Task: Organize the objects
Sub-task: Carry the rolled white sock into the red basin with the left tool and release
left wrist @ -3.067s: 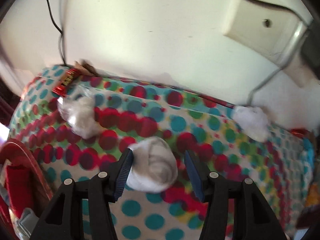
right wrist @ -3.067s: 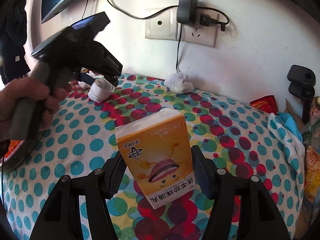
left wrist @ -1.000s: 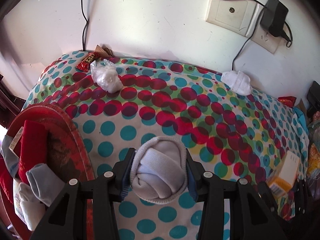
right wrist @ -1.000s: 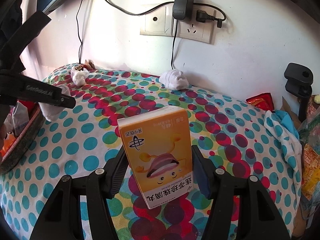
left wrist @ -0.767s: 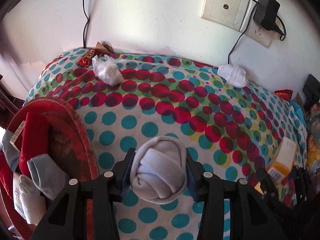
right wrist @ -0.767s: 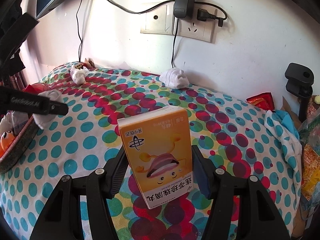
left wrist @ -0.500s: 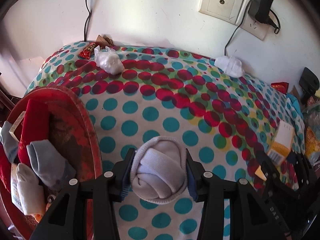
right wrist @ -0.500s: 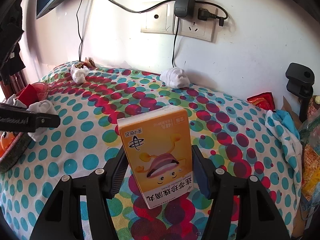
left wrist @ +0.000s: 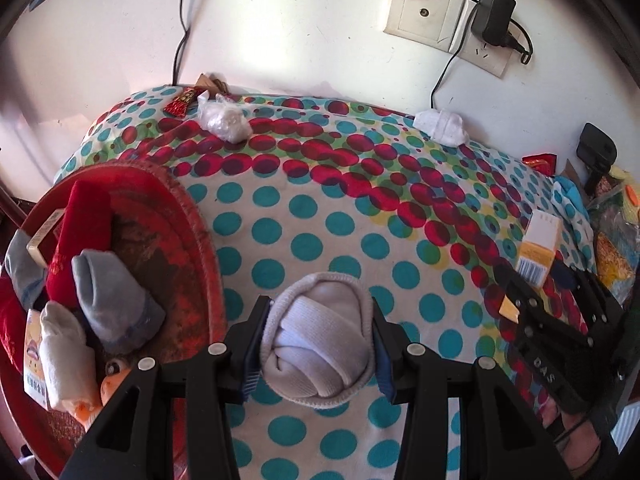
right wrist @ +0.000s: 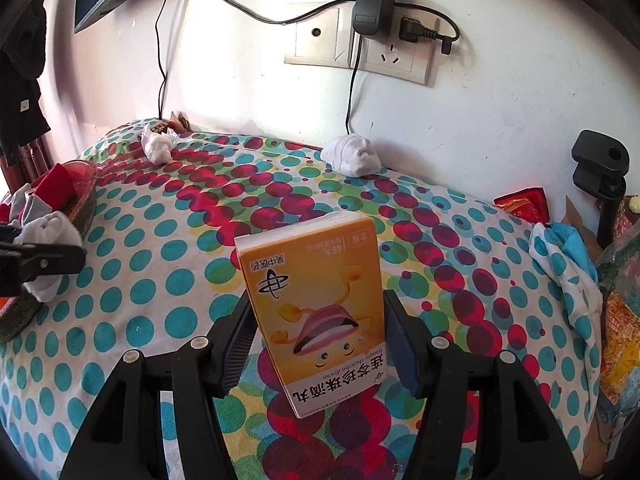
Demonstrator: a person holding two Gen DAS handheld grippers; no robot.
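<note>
My left gripper [left wrist: 318,342] is shut on a rolled white sock [left wrist: 318,344] and holds it above the polka-dot cloth, just right of the red basket [left wrist: 200,224]. The sock and the left gripper also show at the left edge of the right wrist view [right wrist: 44,256]. My right gripper [right wrist: 320,340] is shut on an orange medicine box [right wrist: 316,300] and holds it upright over the cloth. The box also shows in the left wrist view [left wrist: 538,248]. The basket [right wrist: 86,200] holds several socks and a red cloth.
A second rolled white sock [left wrist: 440,126] [right wrist: 352,156] lies by the wall under the socket. A crumpled plastic bag [left wrist: 224,122] and a red wrapper [left wrist: 182,100] lie at the far left. Snack packets and a blue cloth [right wrist: 560,248] crowd the right edge.
My left gripper has pulled back and to the left with the sock, so more of the basket shows. The right gripper and its box have stayed still.
</note>
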